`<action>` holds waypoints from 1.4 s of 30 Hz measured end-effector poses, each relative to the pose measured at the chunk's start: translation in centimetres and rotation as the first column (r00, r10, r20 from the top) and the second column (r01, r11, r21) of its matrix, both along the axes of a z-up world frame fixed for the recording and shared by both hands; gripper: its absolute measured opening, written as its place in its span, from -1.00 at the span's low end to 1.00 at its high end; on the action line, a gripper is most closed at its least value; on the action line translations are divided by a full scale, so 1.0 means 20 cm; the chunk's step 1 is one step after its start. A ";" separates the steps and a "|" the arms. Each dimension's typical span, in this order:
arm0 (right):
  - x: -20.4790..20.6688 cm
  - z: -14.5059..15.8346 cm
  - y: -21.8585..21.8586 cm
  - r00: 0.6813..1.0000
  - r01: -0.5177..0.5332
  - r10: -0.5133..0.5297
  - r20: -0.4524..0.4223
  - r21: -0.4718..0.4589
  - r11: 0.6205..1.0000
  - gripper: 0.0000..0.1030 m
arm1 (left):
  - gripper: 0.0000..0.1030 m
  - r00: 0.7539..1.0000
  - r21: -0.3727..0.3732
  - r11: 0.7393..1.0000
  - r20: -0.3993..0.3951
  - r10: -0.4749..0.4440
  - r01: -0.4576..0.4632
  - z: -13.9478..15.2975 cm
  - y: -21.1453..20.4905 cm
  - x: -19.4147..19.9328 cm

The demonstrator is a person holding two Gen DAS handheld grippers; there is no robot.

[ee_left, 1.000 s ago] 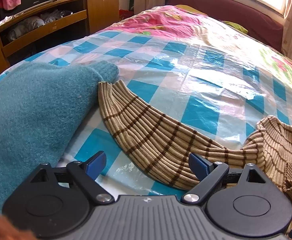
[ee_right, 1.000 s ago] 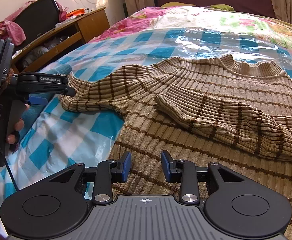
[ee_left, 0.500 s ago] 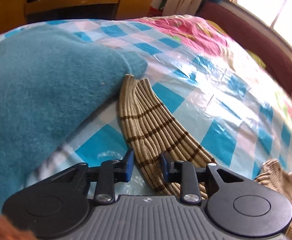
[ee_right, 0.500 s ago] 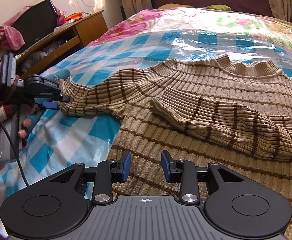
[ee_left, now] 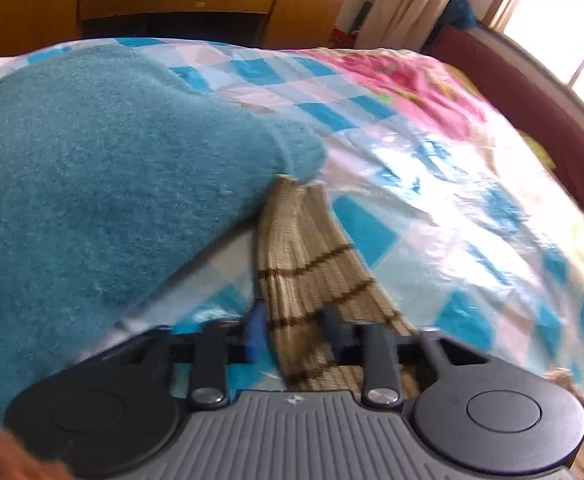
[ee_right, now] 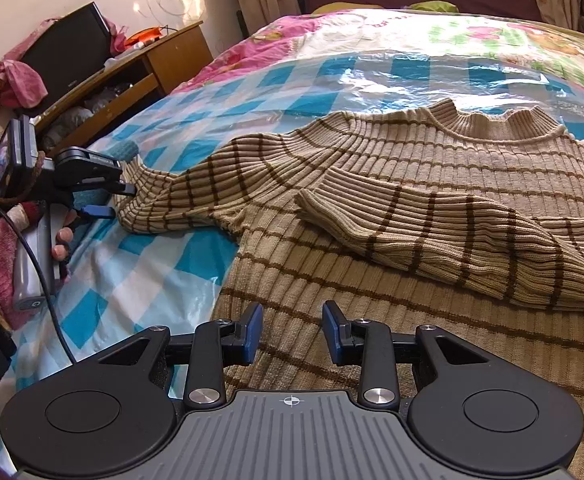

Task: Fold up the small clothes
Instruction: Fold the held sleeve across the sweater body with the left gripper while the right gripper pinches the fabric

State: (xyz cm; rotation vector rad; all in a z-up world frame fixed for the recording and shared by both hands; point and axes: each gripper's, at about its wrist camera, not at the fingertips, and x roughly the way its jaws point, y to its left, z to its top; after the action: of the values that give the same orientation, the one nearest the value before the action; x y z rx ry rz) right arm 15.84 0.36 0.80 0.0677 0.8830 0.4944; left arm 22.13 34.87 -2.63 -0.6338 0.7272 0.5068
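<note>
Striped beige ribbed sweater [ee_right: 432, 184] lies flat on the checkered plastic sheet [ee_right: 164, 248], one sleeve folded across the chest. Left gripper [ee_left: 292, 330] jaws closing on the other sleeve's cuff [ee_left: 296, 248] at 9 o'clock, teal towel [ee_left: 92, 184] just beside. Right gripper [ee_right: 291, 332] partly apart, empty over the hem at 6 o'clock.

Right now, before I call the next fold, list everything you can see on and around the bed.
Striped sweater: one, beige with brown stripes, flat on the bed; one sleeve folded across its front, the other sleeve stretched out sideways.
Teal garment: one, fuzzy teal, beside that sleeve's cuff.
Plastic sheet: one, blue-and-white check, under the clothes.
Floral bedcover: one, pink and green, farther up the bed.
Wooden desk: one, brown, left of the bed, cluttered.
Left gripper: black, blue pads, closing on the sleeve.
Right gripper: black, blue pads, open above the sweater's hem.
</note>
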 end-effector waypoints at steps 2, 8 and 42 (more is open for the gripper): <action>0.00 0.02 -0.02 1.000 0.004 -0.005 0.011 0.007 1.000 -0.36 | -0.69 0.999 0.011 0.999 0.027 -0.039 0.038 0.05 -0.04 0.00; -0.01 0.08 -0.13 0.998 0.057 -0.058 0.036 0.037 0.998 -0.36 | -0.76 0.928 0.017 0.942 0.164 -0.334 0.336 0.31 -0.41 -0.04; 0.14 -0.07 -0.53 0.923 0.363 -0.305 -0.233 0.277 0.890 -0.83 | -0.21 0.663 0.176 0.649 -0.028 -0.748 0.740 0.28 -1.02 -0.42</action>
State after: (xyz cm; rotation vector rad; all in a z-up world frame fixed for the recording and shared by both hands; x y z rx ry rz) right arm 18.70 -10.31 -0.51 0.5606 0.9427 0.3012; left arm 13.74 14.41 3.05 -0.1313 0.8183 -0.2252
